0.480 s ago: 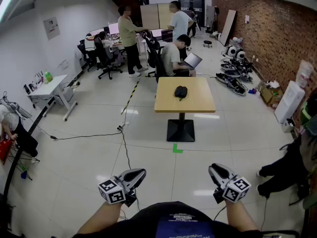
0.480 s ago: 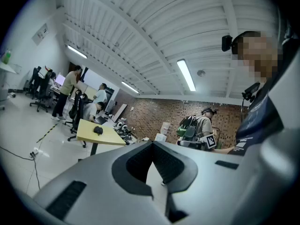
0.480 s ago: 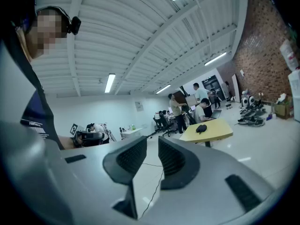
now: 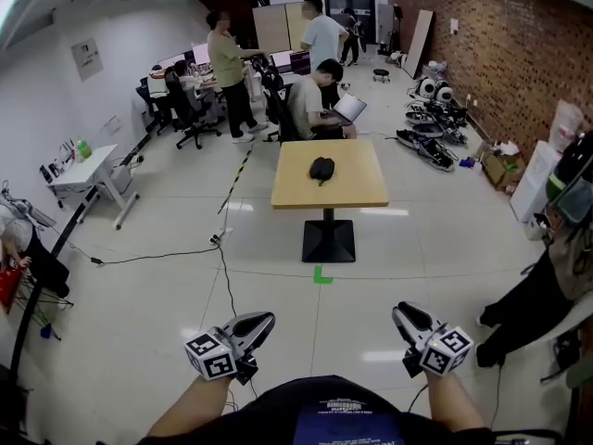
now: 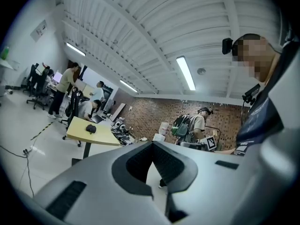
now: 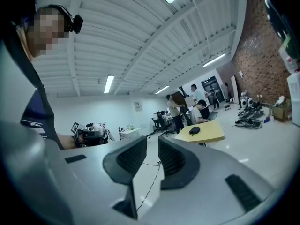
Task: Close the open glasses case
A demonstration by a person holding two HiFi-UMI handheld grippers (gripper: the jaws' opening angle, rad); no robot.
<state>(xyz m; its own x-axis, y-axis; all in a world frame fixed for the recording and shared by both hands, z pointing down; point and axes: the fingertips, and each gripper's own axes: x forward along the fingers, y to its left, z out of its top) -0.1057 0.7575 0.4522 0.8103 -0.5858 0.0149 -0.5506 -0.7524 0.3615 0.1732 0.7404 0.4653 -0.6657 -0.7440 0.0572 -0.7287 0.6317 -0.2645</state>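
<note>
Head view: both forearms reach forward at the near edge. They hold the left gripper [image 4: 262, 322] and right gripper [image 4: 401, 314] level and well apart over tiled floor. Far ahead stands a wooden table [image 4: 357, 189], with a green tape mark [image 4: 321, 275] on the floor before it and a seated person [image 4: 309, 105] behind. The glasses case [image 4: 321, 169] lies mid-table, dark and rounded (too small to tell if its lid is open).

Left gripper view: the left gripper's [image 5: 152, 145] jaws are pressed together with nothing between them. The case [image 5: 91, 129] is a dark lump on the far table [image 5: 79, 135] at left.

Right gripper view: the right gripper's [image 6: 152, 146] jaws stand partly apart, empty. The case [image 6: 194, 131] sits on the far table [image 6: 208, 136] at right.
</note>
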